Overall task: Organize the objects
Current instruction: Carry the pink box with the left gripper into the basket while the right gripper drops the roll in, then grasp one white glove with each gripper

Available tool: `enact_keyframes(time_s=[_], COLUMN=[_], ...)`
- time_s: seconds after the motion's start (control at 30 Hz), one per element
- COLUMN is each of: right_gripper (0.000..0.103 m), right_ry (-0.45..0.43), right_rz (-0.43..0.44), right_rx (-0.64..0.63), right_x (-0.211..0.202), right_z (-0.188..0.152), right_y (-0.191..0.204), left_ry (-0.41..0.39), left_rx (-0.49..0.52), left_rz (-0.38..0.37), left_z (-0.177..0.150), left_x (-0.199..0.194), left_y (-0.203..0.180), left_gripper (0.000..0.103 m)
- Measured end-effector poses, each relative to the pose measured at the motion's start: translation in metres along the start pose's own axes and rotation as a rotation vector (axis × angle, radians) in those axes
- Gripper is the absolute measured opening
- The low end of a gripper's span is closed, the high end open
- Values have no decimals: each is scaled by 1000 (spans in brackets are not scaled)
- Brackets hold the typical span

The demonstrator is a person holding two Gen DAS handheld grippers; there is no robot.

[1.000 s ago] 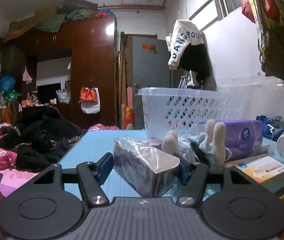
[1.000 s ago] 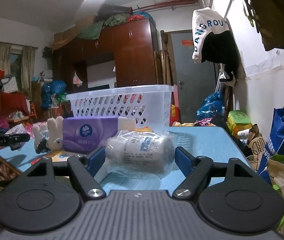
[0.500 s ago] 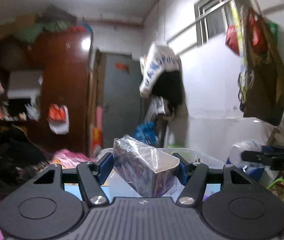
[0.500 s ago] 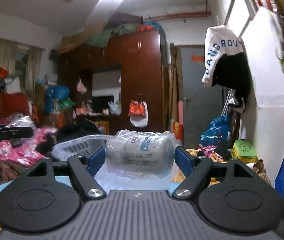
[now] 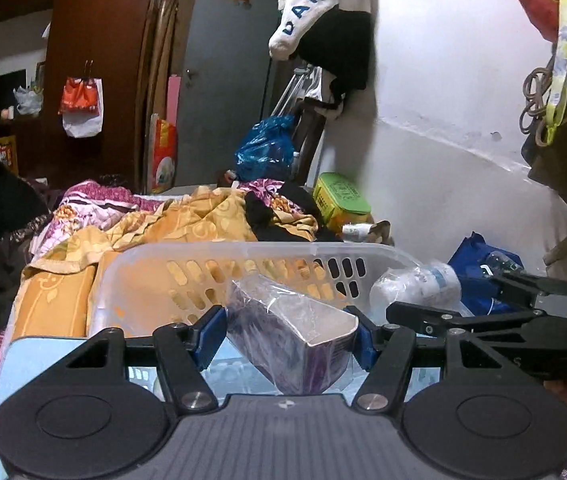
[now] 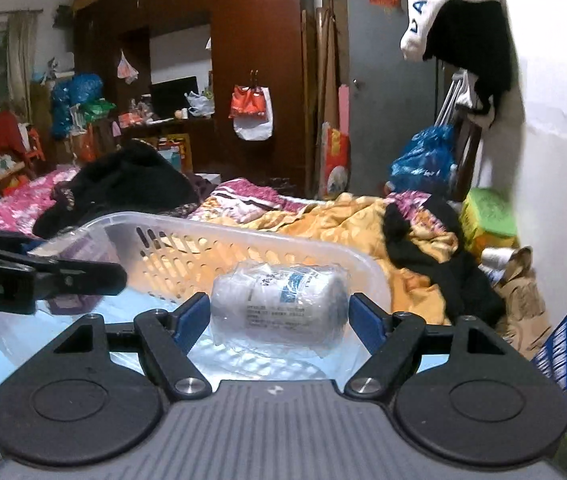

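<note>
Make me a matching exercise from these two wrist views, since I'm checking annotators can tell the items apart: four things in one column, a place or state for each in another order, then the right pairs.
Things:
1. purple box in clear wrap
2. white wrapped bottle
3. slotted plastic basket
4. white garment with blue letters

Places or states:
A. hanging high on the wall
B. clamped in the right hand-held gripper
C. sitting on the blue table, beneath both held items
D. clamped in the left hand-held gripper

Pairs: 1-D, 2-B, 3-C, 4-A
</note>
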State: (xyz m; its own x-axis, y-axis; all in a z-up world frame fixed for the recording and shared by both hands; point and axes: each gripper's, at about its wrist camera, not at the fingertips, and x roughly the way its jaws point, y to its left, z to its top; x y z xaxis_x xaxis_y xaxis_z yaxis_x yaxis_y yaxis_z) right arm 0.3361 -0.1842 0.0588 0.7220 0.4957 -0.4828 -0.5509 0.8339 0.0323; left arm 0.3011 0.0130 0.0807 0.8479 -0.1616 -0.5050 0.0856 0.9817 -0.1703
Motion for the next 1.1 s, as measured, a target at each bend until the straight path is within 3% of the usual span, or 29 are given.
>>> enact_keyframes(time_s=[0.17,0.2,0.23,0.27,0.43,0.57,0.67,0.8,0.93,1.1], right_gripper=[82,88,98,102,103,103,103,103,103,101], right_ry=[-4,-20,-44,-74,-154,-206,-234,-259,-292,-344], right_rz=[14,6,-3,-11,75,140,118,172,193,192], right_rx=[-25,-34,-38,-35,-8,24,72,196,90,-31], right_x=[-1,-4,-8,-15,-59,-100,-121,-137,-133,-120], right_z=[7,7,8,8,-10,-58,-99,-140,-149,-140], right_y=[6,7,8,8,3,-4,1,23,66,109], left_ry=[5,-7,-22,-34,-142,-197,-227,-263,-276,-307], left_rx=[13,18,17,11,-3,39,91,103,101,104], left_rz=[22,32,42,43,16,-3,-39,-7,50,85], left_z=[-4,0,1,2,-10,-43,-84,-137,-170,-181], left_x=[1,0,-2,-4,-44,-84,-114,-138,-148,-159], left_y=[5,1,1,1,2,-4,-10,-9,-2,5], left_gripper=[68,72,85,91,94,94,94,94,94,94])
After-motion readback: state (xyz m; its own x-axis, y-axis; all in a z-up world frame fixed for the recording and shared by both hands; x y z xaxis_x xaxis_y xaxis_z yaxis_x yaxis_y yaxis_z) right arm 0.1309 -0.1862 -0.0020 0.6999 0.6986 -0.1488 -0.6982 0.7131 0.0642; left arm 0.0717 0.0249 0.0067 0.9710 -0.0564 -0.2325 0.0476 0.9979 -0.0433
